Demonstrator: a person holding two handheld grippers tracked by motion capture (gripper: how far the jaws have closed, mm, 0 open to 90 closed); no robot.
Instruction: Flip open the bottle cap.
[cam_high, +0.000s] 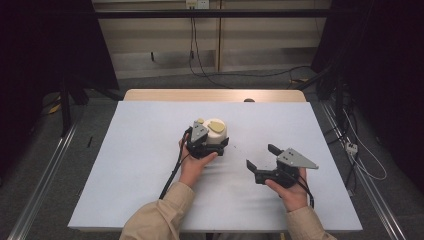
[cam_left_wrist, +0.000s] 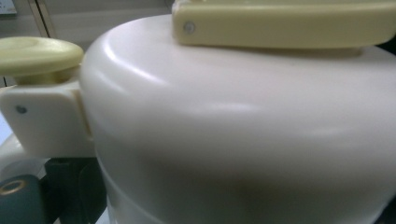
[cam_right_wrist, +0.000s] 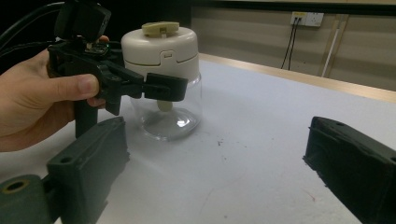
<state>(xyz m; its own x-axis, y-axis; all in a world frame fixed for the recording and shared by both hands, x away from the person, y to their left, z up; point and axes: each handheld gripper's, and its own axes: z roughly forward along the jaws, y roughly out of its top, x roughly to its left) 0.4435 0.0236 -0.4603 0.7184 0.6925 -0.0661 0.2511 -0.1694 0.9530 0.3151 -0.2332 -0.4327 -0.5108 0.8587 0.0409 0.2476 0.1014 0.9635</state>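
Near the middle of the white table (cam_high: 125, 165), seen from the high view, stands a small chopper jar (cam_high: 218, 131) with a cream lid and yellow top handle. The left gripper (cam_high: 212, 146) sits right against the jar's near side, its jaws on either side of the body, so it looks clamped on it. The right gripper (cam_high: 261, 157) rests well apart to the right of the jar, held low over the table with its jaws spread wide and nothing between them.

From the left gripper view, the cream lid (cam_left_wrist: 243, 126) looms very close, with the yellow handle (cam_left_wrist: 285, 25) across its top and a round yellow knob (cam_left_wrist: 35, 55) at the left edge.

From the right gripper view, the jar (cam_right_wrist: 164, 74) stands upright on the table, clear glass below the cream lid. The left gripper (cam_right_wrist: 154, 88) grips it at the top of the glass, a hand (cam_right_wrist: 37, 102) behind it. The right gripper's own jaws stand far apart, empty.
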